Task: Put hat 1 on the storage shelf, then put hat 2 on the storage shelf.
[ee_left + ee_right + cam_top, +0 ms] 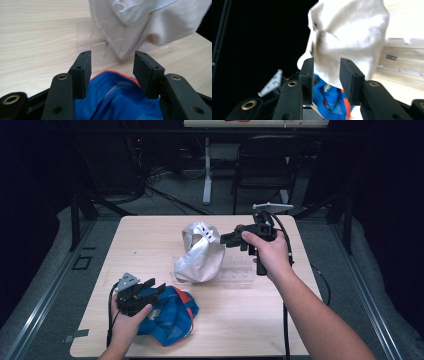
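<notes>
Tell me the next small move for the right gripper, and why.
Probably draw the right gripper back a little from the white cap. Its jaws stand open with nothing between them, and the cap already sits propped on the clear stand, so the drop looks done. The left gripper is open too, just above the blue cap, which lies on the table.

Each black hand-held gripper (150, 287) has brass-ringed holes, a grey plate and a black cable.

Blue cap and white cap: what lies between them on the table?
High view: bare wood of the table separates blue cap from white cap.
</notes>
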